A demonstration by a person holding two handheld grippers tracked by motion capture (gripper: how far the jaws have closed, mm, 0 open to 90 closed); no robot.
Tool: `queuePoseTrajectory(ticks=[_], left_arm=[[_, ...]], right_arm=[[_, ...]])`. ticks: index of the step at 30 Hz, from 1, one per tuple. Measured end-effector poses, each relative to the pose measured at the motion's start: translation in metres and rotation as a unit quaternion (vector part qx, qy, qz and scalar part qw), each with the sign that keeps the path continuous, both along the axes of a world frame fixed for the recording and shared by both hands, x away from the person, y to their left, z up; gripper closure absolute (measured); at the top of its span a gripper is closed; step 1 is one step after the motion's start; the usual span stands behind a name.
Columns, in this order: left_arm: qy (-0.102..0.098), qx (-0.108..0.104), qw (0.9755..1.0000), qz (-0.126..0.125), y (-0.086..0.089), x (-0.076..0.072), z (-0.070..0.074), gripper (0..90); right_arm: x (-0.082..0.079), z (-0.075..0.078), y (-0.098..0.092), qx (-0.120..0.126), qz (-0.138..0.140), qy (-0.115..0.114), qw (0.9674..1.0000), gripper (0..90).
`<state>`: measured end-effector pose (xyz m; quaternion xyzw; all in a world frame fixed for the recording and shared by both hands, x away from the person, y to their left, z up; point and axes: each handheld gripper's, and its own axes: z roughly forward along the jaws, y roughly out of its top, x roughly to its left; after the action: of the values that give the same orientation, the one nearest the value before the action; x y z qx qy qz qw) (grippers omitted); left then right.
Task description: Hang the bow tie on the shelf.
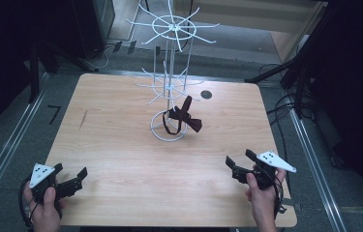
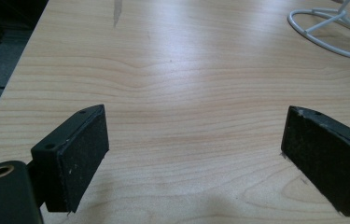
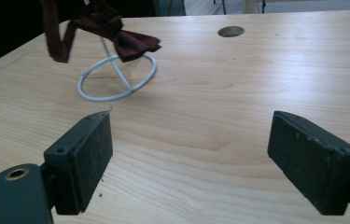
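Observation:
A white wire display rack point(image 1: 170, 58) stands at the middle of the wooden table point(image 1: 121, 154), on a ring base point(image 1: 156, 133) point(image 2: 324, 42) point(image 3: 88, 95). A dark red bow tie point(image 1: 185, 116) point(image 3: 116, 35) hangs from one of its lower hooks, just above the base. My left gripper point(image 1: 75, 181) point(image 2: 193, 158) is held open near the table's front left corner, nothing between its jaws. My right gripper point(image 1: 234, 166) point(image 3: 189, 158) is open too, near the front right, its jaws aimed toward the rack and empty.
A round cable hole point(image 1: 206, 94) point(image 3: 231, 31) sits in the table behind the rack to the right. A dark streak point(image 1: 83, 119) point(image 2: 117, 10) marks the wood at left. Dark stands and cables point(image 1: 285, 101) surround the table on the floor.

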<state>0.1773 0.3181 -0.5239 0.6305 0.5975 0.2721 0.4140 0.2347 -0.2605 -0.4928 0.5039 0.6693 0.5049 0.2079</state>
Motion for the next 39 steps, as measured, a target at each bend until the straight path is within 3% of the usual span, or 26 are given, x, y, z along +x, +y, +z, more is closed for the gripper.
queuePoseTrajectory(ticks=[17, 31, 35, 39], left_arm=[[0.001, 0.004, 1.0, -0.006, -0.001, -0.001, 0.0, 8.1], [0.004, 0.006, 1.0, -0.004, -0.001, 0.0, 0.0, 8.1], [0.01, -0.011, 0.9999, 0.004, 0.002, 0.001, 0.0, 8.0], [0.011, -0.001, 0.9999, 0.003, 0.001, 0.001, 0.0, 8.1]], right_arm=[[-0.032, -0.03, -0.066, -0.012, -0.061, 0.014, 0.9979, 14.5], [-0.053, -0.052, -0.111, -0.006, -0.093, 0.046, 0.9945, 14.4], [-0.054, -0.059, -0.117, 0.014, -0.109, 0.051, 0.9927, 14.8], [-0.052, -0.06, -0.116, 0.013, -0.111, 0.049, 0.9926, 14.8]])
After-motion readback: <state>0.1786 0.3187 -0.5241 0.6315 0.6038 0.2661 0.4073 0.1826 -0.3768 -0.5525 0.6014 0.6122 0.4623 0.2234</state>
